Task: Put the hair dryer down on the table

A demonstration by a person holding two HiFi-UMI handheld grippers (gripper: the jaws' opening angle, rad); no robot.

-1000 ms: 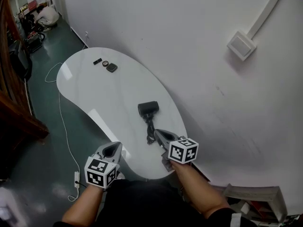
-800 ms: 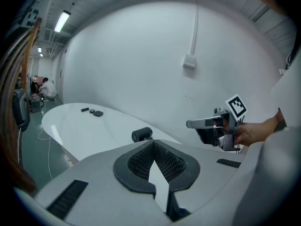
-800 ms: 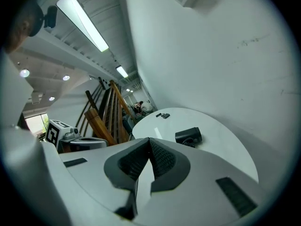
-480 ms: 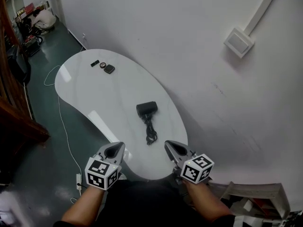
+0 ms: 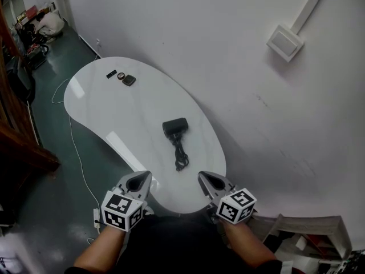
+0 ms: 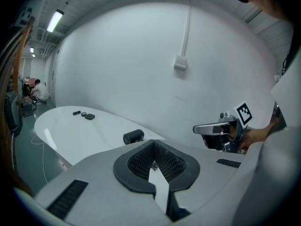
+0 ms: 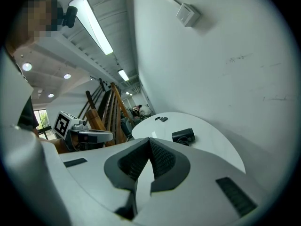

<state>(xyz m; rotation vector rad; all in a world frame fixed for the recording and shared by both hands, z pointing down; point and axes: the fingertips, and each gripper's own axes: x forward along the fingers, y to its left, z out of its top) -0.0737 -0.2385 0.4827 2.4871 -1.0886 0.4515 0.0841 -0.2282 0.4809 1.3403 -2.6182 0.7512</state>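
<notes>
Both claws were shut with nothing in them. On the left claw (image 5: 137,181) the two dark ribbed pads met at their tips, with no object between them. The right claw (image 5: 209,180) looked the same, pads pressed together and empty. The person held one in each hand at the near end of the table (image 5: 102,113), side by side with a gap between them. Their tips pointed out across the tabletop and slightly down. Neither touched anything on the table.

The hair dryer (image 5: 175,127) lay on the white tabletop, towards the wall side and closer to the person's end than to the far end. It was small and black, with a short stubby barrel resting on its side. Its black cord (image 5: 180,155) trailed from it towards the claws in a loose bunch and stopped short of the near edge. Dryer and cord lay well apart from both claws.

The table was glossy white and bean-shaped, standing against a white wall. Three small dark objects (image 5: 124,77) sat close together at its far end.
</notes>
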